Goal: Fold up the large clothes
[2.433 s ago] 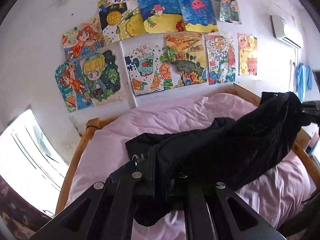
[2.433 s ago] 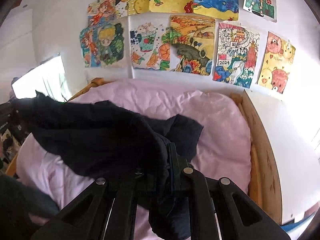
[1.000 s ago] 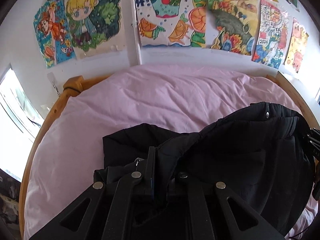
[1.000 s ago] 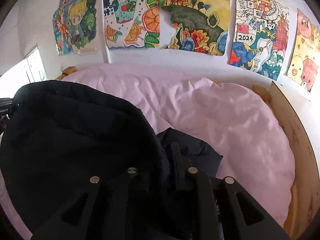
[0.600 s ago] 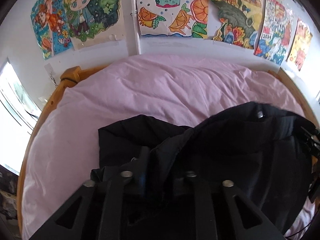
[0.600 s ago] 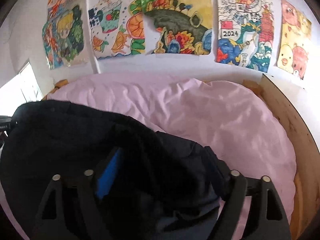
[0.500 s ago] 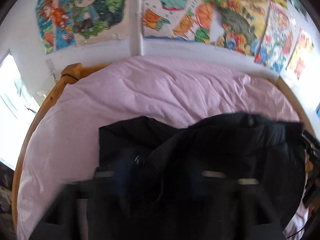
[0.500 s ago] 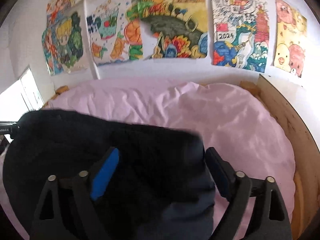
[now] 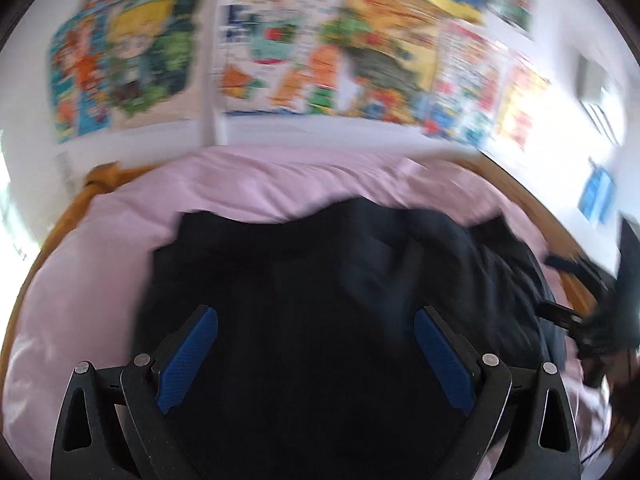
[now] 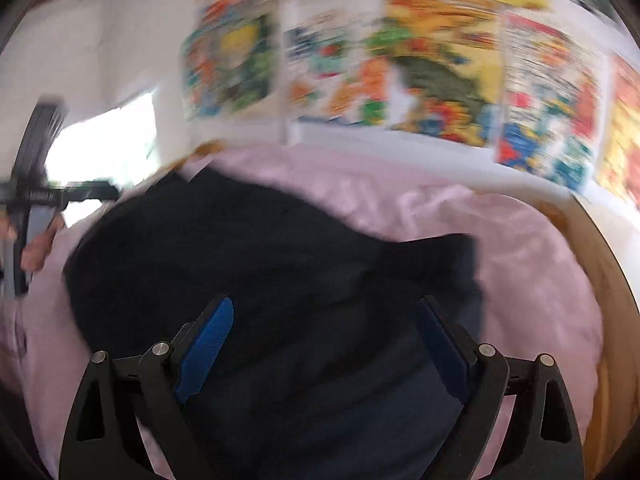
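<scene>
Garment (image 9: 320,280), dark and bulky, lay heaped on the pink bed (image 9: 260,188), directly ahead of and beneath both claws, its long axis running side to side. Left claw (image 9: 316,356) and right claw (image 10: 324,344) were each spread wide, holding nothing. Only the right view showed the person's hand (image 10: 38,246); both were motion-blurred.

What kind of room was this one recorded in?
Most likely a child's bedroom: a bed with a pink sheet and wooden frame, colourful drawings on the wall, and a dark garment on the bed.
</scene>
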{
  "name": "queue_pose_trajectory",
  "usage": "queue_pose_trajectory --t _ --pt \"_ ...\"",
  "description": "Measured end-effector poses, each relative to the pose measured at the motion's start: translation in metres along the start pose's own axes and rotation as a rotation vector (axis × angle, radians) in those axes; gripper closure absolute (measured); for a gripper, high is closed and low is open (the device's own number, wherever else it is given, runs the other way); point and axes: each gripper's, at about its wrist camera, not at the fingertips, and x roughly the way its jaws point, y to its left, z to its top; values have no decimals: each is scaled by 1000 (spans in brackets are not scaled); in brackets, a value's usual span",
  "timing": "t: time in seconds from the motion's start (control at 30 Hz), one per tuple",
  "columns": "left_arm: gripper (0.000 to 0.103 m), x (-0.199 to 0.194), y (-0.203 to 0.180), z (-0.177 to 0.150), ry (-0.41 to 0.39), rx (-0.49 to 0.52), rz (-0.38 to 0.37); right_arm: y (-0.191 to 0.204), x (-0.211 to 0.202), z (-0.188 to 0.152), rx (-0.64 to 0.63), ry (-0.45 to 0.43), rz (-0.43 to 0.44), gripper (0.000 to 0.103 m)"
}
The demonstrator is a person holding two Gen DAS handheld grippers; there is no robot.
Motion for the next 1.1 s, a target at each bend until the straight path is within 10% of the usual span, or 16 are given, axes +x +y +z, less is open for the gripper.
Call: queue_pose_trajectory --t 0.2,0.53,1.1 --pt "2 50 -32 1 37 194 155 11 36 -1 -87 28 -76 14" --pt "0 113 34 22 63 -103 205 -46 104 2 113 89 -205 12" --pt "0 144 45 9 82 -127 197 -59 144 -17 171 167 -168 1"
